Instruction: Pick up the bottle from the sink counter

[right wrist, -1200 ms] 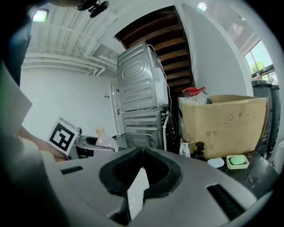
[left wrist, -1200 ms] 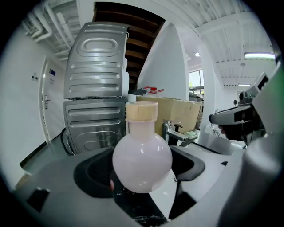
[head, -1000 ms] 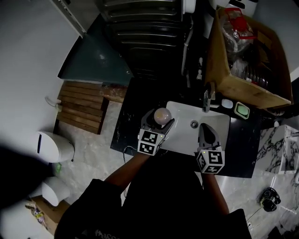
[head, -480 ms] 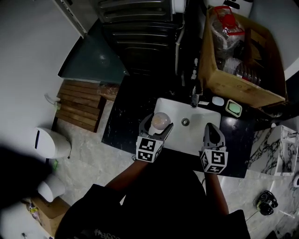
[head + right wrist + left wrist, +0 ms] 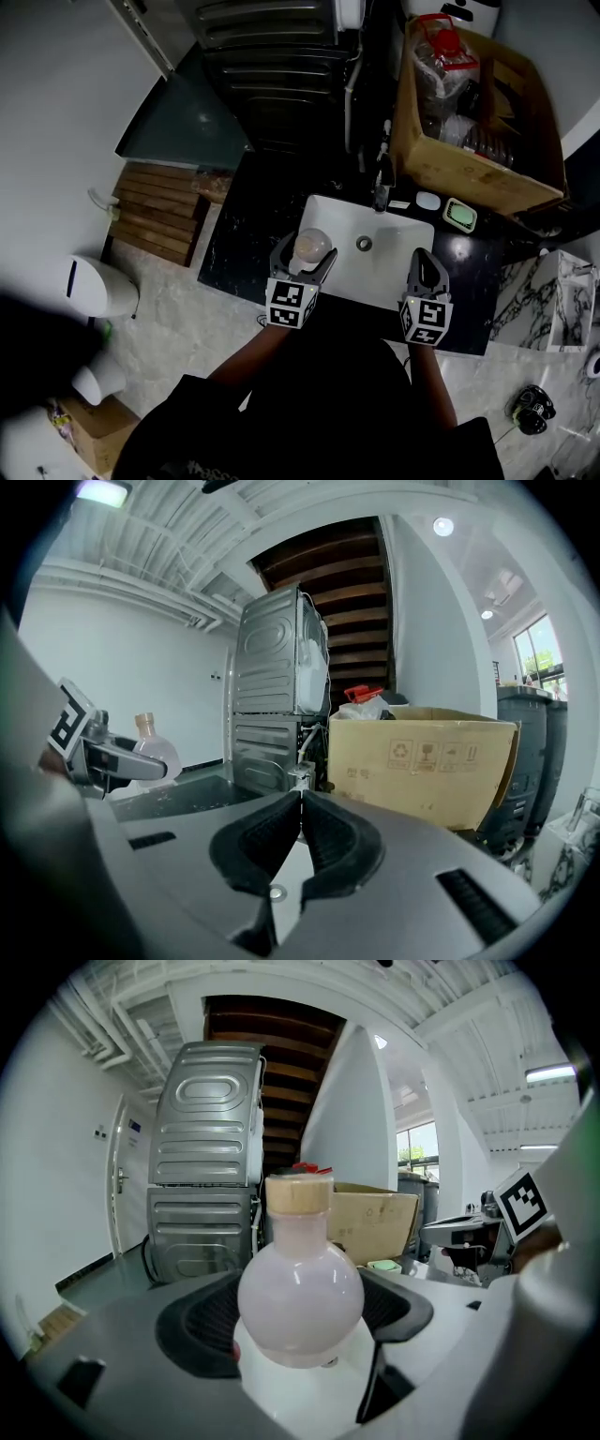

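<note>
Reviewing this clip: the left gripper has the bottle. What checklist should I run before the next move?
1. Round pale pink bottle sits between the left gripper fingers: ok.
2. Bottle upright, neck pointing up: ok.
3. Tan cap seated on the neck: ok.
4. Bottle raised off the black counter: ok, judging by the right gripper view; it hangs over the edge of the white sink basin.
5. Right gripper shut, empty, apart from the bottle: ok.
6. Grip firm enough for a smooth round body: cannot tell.
</note>
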Motion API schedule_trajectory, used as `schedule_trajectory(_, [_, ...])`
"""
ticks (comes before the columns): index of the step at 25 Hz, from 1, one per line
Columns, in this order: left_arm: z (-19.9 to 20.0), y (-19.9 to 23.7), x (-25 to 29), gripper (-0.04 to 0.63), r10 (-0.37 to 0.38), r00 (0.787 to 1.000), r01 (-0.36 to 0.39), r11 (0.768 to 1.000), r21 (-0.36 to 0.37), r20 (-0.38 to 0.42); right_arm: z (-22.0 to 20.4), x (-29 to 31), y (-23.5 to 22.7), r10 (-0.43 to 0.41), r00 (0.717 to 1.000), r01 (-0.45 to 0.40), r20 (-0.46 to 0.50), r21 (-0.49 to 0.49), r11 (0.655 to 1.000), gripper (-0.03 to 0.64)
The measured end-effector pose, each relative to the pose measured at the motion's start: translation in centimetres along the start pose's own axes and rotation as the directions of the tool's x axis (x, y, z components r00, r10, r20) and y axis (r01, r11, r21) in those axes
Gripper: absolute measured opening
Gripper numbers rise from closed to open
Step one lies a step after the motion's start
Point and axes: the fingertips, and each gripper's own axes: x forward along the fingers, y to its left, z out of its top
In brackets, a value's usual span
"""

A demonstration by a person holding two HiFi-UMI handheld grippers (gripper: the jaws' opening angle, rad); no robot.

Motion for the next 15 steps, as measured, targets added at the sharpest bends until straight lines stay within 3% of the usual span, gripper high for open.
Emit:
schedule_trajectory(8, [-0.3, -0.5, -0.7, 0.377, -0.004, 1.000, 0.005, 0.999, -0.034, 0.013, 0.2, -0.7, 0.7, 0.015, 1.000, -0.015, 0.012, -0.007, 1.000, 0.037])
schedule_trajectory(15, [-0.5, -0.3, -1.5, 0.377, 0.004, 1.000, -0.004, 1.000, -0.021, 0.016, 1.3, -1.0, 1.8, 0.028, 0.999, -0.027, 0.039, -0.012, 1.000, 0.037])
